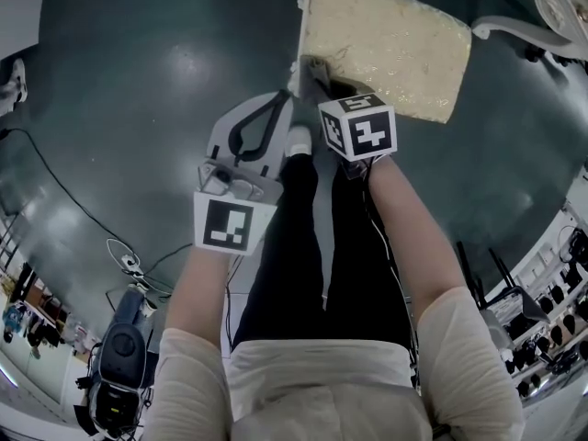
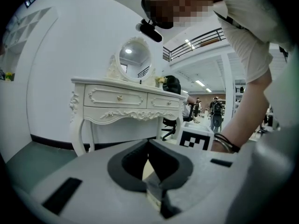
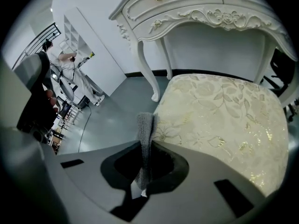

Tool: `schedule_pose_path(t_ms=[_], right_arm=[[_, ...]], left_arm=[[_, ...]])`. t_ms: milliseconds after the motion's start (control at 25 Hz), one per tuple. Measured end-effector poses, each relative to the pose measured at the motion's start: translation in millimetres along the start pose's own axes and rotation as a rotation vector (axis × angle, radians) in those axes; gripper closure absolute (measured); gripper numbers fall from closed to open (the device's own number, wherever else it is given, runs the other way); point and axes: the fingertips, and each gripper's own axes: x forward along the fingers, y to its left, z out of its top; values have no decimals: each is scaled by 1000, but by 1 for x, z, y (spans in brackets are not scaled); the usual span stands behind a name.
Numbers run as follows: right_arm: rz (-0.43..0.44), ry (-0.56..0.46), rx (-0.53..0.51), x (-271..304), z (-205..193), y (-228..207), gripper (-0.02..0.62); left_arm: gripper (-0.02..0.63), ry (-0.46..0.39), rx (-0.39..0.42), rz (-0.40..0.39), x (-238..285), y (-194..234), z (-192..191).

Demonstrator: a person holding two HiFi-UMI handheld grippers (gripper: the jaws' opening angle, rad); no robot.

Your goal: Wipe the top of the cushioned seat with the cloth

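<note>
The right gripper (image 3: 146, 147) has its fingers pinched on the grey cloth (image 3: 145, 127). The cloth is a narrow strip lying along the jaws at lower centre, and its folded end pokes up-frame at the left edge of the cushioned seat (image 3: 224, 120). The left gripper (image 2: 148, 146) is closed on nothing, with its fingertips meeting.

Cream cushioned seat (image 3: 224, 120) with pale gold leaf-and-flower pattern, grey knitted cloth (image 3: 145, 129), white table (image 3: 196, 8) with scrolled relief, dark grey-green floor (image 1: 138, 90).
</note>
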Motion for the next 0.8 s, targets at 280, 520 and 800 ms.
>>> schedule_pose_path(t_ms=[280, 520, 800], right_arm=[[3, 0, 1, -17, -8, -23, 566], [3, -13, 22, -31, -18, -49, 566], [-12, -17, 44, -52, -34, -87, 566]], left_arm=[[603, 0, 2, -21, 17, -23, 5], [604, 6, -7, -40, 35, -50, 4], [604, 8, -4, -61, 62, -84, 11]])
